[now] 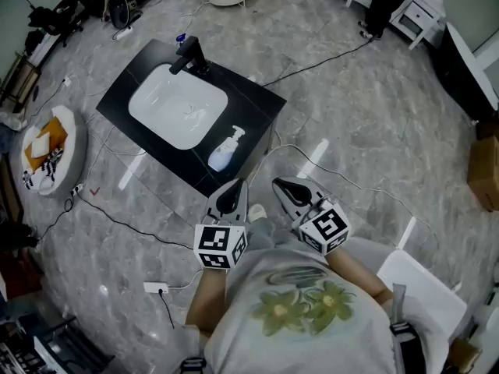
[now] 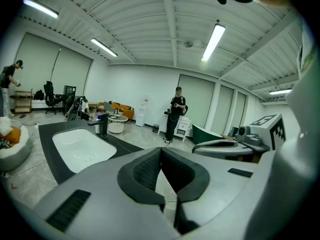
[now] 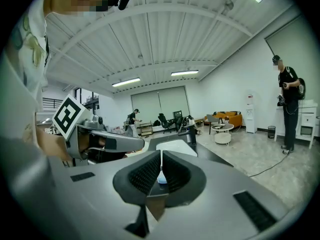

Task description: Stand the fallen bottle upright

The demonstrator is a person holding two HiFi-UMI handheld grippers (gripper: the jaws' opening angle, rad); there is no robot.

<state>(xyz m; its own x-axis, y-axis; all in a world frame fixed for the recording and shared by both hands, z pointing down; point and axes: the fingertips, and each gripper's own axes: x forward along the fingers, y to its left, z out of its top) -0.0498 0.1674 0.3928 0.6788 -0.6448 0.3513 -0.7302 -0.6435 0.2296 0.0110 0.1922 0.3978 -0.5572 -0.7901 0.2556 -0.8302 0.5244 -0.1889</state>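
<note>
On the left gripper the fingers are clenched together with nothing between them. On the right gripper the fingers are likewise pressed together and empty. Both grippers hang side by side above the floor, just short of a black bench. The bottle, a white pump dispenser, lies on its side near the bench's closest edge, just beside a white sink, with its pump pointing away. It looks like smooth, light plastic, probably slippery, slightly squeezable and apt to roll. The broad body below the neck seems the safest hold, since the pump head looks weak.
</note>
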